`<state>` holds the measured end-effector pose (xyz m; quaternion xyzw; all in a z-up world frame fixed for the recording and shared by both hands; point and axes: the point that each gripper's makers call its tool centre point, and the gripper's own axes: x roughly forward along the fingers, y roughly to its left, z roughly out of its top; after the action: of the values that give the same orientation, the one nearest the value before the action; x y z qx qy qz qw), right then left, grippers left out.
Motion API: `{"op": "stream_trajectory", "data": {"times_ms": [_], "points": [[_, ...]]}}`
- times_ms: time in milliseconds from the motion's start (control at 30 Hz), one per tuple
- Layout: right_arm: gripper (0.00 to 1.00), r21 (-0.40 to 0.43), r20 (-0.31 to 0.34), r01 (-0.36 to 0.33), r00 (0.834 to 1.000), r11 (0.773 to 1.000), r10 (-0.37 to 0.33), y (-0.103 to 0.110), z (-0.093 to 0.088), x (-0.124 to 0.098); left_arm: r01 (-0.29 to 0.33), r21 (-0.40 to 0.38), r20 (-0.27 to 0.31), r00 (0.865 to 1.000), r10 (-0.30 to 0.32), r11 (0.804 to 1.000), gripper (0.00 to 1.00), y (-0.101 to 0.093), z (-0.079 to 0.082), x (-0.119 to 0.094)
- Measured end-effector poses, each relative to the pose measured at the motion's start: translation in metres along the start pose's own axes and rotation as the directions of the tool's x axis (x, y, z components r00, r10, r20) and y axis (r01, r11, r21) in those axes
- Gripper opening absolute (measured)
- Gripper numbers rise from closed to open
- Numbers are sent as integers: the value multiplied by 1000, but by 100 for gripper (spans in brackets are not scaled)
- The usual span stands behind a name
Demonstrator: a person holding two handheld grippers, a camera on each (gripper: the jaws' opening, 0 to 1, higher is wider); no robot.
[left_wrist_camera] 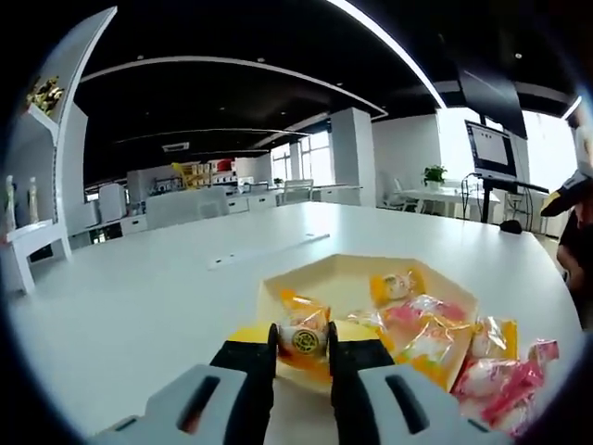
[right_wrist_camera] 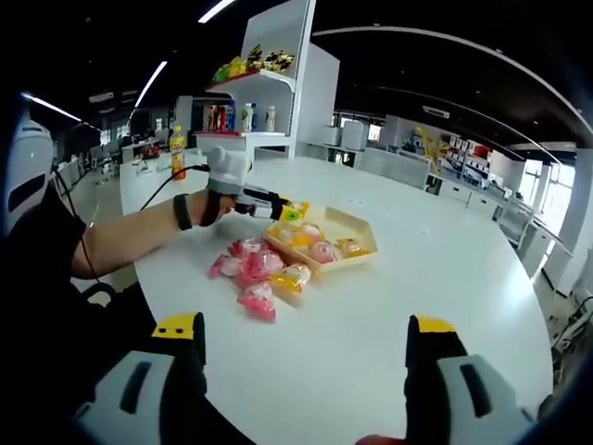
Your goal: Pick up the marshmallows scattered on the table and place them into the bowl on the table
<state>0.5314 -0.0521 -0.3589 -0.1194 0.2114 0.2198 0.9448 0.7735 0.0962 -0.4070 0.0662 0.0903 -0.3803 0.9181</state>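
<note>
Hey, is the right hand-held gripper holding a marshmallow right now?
No. In the right gripper view the right hand-held gripper has its jaws spread wide with only bare white table between them.

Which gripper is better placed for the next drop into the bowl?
Left. The left gripper holds a wrapped marshmallow at the bowl edge; the right gripper is open, away from the pile.
</note>
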Motion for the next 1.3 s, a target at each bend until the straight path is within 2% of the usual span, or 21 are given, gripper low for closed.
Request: {"op": "stream_trajectory", "data": {"times_ms": [500,833,1067,1200,1300], "points": [[86,-3,-2,-2,1000,1000,2,1,-1,0,-7,-16,-2,1000,7,1000,22,2,0,-1],[86,-3,-2,-2,1000,1000,2,2,-1,0,1,-71,9,1000,-1,997,38,0,2,-1],[86,-2,-4,-1,1000,1000,0,2,-2,0,16,-138,54,998,-9,990,49,-1,12,-2],[86,-2,-4,-1,1000,1000,1,2,-2,0,11,-127,57,998,-4,992,52,-1,12,-2],[86,-3,-4,-1,1000,1000,1,2,-1,0,16,-119,75,997,-7,993,58,-3,15,-2]]}}
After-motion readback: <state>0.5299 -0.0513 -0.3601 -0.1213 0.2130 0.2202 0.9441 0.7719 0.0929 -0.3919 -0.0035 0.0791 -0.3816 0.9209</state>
